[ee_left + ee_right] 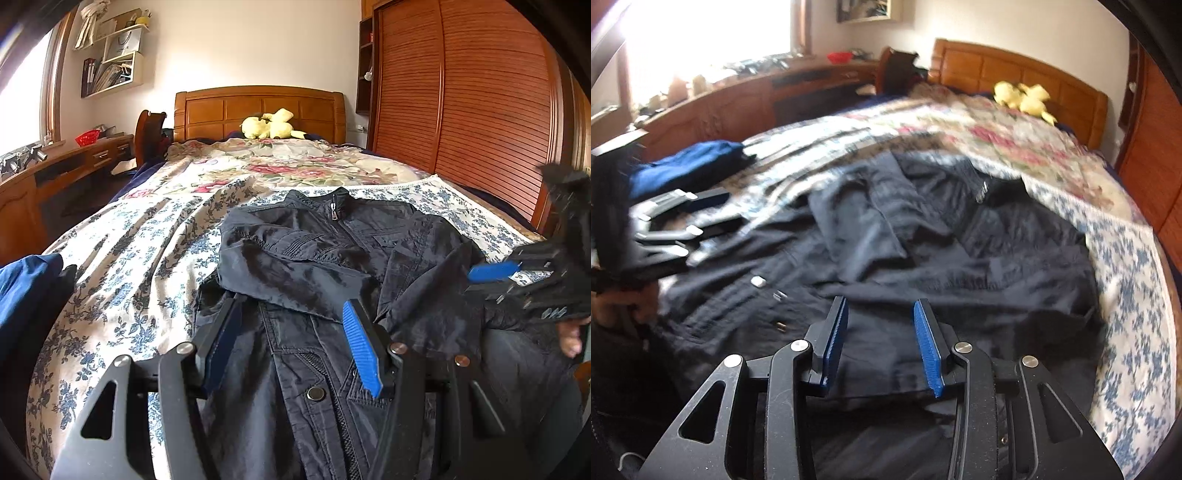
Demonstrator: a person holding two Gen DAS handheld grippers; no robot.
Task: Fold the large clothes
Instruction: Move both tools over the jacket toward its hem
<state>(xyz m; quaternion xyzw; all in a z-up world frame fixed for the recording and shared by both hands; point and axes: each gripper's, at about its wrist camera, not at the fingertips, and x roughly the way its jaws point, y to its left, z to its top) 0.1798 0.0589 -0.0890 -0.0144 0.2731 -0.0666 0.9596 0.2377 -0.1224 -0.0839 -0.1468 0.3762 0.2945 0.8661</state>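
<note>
Your bed (122, 236) wears a blue-flowered sheet (147, 258); on it you see the dark jacket (317, 251) spread flat, a blue garment (26, 280) at its edge, a yellow plush (271, 125) by the headboard.

Two wrist cameras, both low at the foot of the bed.
Left looks straight up the bed (122, 236) to the headboard (258, 110), close over the jacket (332, 258); right looks diagonally toward the window (709, 33). Shared: jacket, headboard, yellow plush (271, 125).

Home bedroom: wooden bed (258, 110), wardrobe (461, 92), plush toy (271, 125).
</note>
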